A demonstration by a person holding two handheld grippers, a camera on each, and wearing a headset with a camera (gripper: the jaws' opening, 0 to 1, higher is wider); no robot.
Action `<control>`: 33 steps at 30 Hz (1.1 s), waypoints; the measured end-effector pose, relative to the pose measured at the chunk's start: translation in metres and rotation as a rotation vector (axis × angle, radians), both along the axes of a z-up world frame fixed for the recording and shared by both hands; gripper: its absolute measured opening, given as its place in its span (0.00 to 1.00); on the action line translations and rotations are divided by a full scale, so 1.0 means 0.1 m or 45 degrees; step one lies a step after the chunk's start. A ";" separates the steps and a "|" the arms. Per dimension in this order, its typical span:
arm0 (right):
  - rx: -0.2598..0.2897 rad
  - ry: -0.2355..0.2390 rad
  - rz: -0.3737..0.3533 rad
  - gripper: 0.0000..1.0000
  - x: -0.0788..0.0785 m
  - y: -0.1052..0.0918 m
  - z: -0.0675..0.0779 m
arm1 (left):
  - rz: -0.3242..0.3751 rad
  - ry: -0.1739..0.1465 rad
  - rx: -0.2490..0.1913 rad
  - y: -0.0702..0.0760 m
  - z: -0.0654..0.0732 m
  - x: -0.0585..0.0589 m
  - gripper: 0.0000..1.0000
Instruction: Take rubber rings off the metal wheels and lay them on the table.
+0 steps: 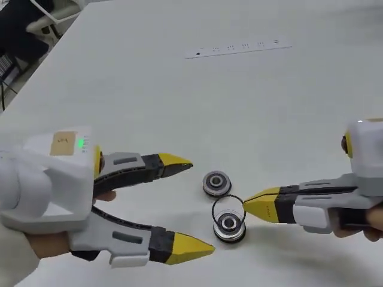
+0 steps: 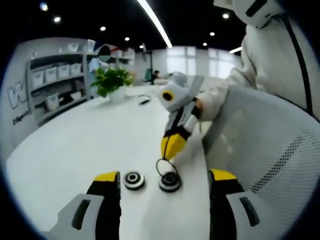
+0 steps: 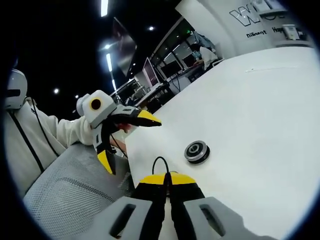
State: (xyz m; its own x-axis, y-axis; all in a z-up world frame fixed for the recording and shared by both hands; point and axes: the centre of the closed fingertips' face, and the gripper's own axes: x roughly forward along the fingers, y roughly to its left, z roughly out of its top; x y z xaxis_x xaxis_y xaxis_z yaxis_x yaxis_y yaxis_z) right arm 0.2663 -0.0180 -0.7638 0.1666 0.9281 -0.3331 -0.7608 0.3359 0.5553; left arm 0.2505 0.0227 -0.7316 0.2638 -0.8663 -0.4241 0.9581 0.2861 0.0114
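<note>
Two small metal wheels lie on the white table (image 1: pixel 179 89). The far wheel (image 1: pixel 216 182) (image 2: pixel 134 180) (image 3: pixel 196 151) has a dark band around its rim. Just above the near wheel (image 1: pixel 229 224) (image 2: pixel 170 182) a thin black rubber ring (image 1: pixel 213 209) (image 2: pixel 159 165) (image 3: pixel 160 158) stands up as a loop. My right gripper (image 1: pixel 248 202) (image 2: pixel 172 146) (image 3: pixel 169 177) is shut on that ring at its right side. My left gripper (image 1: pixel 191 203) (image 2: pixel 165 176) (image 3: pixel 131 145) is open to the left of both wheels, its jaws wide apart and holding nothing.
A thin white strip with small marks (image 1: pixel 239 48) lies far back on the table. A white chair (image 1: pixel 48 24) stands past the table's far left corner. A mesh chair back (image 2: pixel 265 150) (image 3: pixel 65 190) is close behind the near edge. A potted plant (image 2: pixel 112 80) stands further along the table.
</note>
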 end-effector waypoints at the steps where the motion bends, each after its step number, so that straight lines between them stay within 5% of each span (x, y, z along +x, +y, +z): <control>1: 0.003 -0.001 -0.006 0.00 0.01 -0.01 0.01 | 0.006 0.001 0.009 0.03 -0.01 -0.01 0.75; 22: 0.045 -0.043 -0.042 0.00 -0.01 -0.03 0.30 | 0.212 0.042 -0.031 0.53 0.08 -0.06 0.95; 33: 0.055 -0.084 -0.035 0.00 -0.05 -0.01 0.46 | 0.257 0.046 -0.020 0.64 0.04 -0.09 1.00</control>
State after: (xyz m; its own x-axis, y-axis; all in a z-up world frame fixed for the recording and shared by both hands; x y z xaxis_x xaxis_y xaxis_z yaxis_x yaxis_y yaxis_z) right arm 0.2618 -0.0194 -0.7180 0.2124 0.9361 -0.2803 -0.7872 0.3339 0.5185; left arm 0.2411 0.0863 -0.7278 0.4179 -0.8038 -0.4234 0.8808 0.4726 -0.0279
